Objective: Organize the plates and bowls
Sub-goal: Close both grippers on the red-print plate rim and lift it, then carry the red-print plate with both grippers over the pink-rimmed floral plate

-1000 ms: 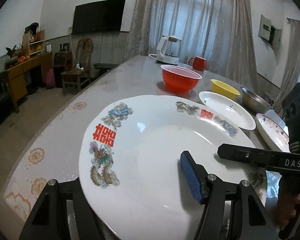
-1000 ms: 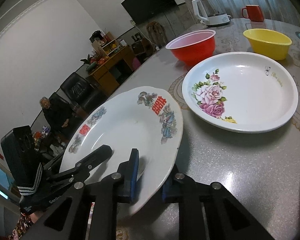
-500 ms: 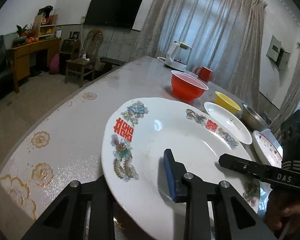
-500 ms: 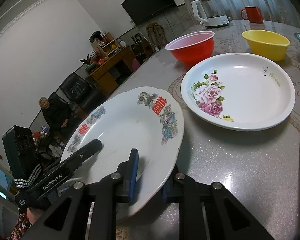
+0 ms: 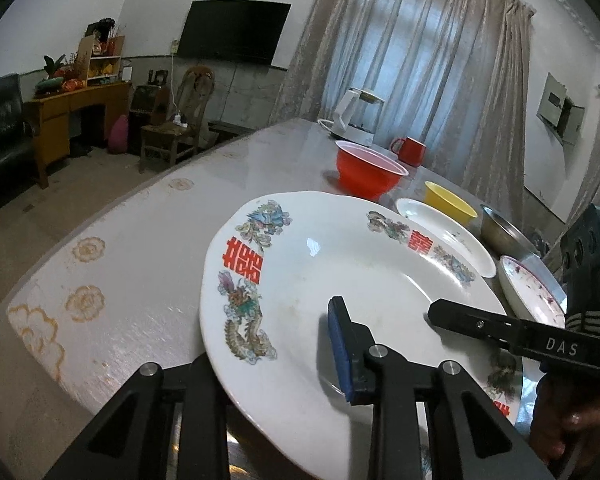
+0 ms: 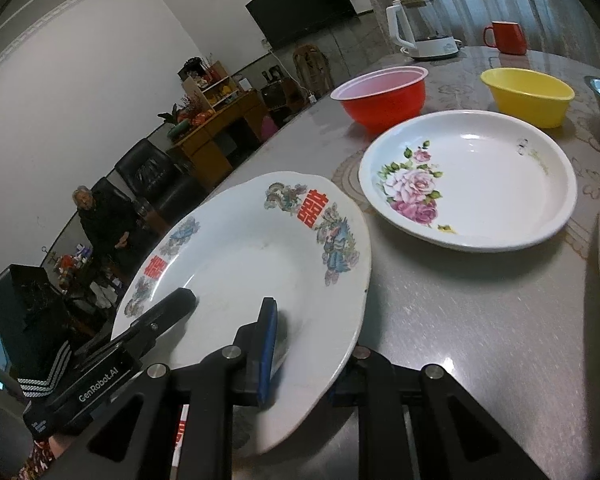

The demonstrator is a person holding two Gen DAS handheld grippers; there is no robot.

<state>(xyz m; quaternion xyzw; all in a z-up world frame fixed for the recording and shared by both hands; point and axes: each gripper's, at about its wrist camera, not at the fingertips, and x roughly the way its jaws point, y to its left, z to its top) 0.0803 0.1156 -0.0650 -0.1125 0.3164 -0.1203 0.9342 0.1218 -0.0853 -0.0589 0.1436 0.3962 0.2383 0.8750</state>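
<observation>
- We find the dragon-pattern plate (image 5: pixel 340 280) raised at a tilt above the table (image 5: pixel 140 240), near its edge.
- We note the left gripper (image 5: pixel 276 364) clenched on the plate's near rim, one finger above, one beneath.
- We note the right gripper (image 6: pixel 308 344) clamped on the opposite rim.
- The rose plate (image 6: pixel 480 176) lies just beyond.

Bare table (image 6: pixel 440 320) lies open just right of the right-hand fingers (image 6: pixel 268 340). Ahead of them the rose plate (image 6: pixel 468 180) blocks the way, red bowl (image 6: pixel 384 96) and yellow bowl (image 6: pixel 528 96) crowding behind it.
</observation>
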